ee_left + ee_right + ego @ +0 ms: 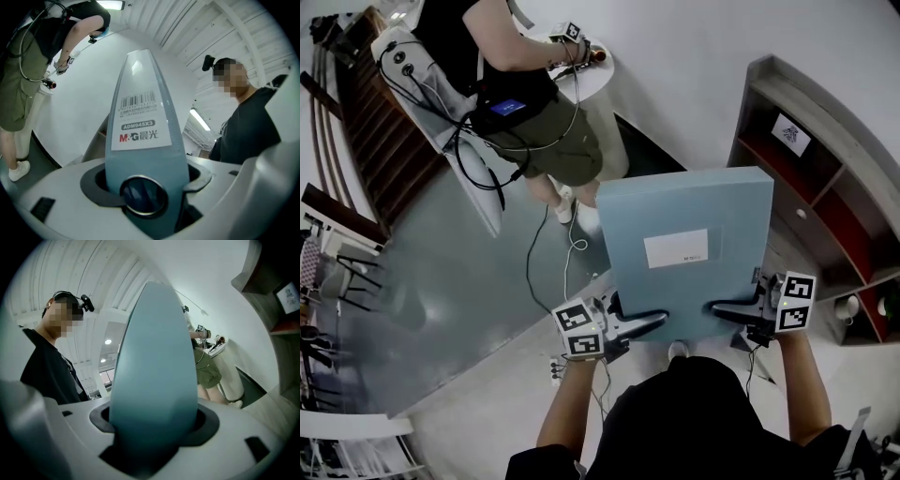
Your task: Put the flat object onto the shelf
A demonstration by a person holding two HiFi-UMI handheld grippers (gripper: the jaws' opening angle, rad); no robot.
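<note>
Pale blue and stiff, the box file (689, 202) hangs level in the air, just left of the shelf (750, 112). Left gripper (639, 321) and right gripper (729, 307) each clamp its near edge. It looks light but smooth, so two spread grips seem wise.

The shelf (821, 111) runs off the head view's right edge, and the small pale thing (847, 307) in its lower compartment is too small to name. Print on the file box's (689, 202) white label (676, 248) is unreadable there — and the bystander (534, 84) is cut off at the top edge.
</note>
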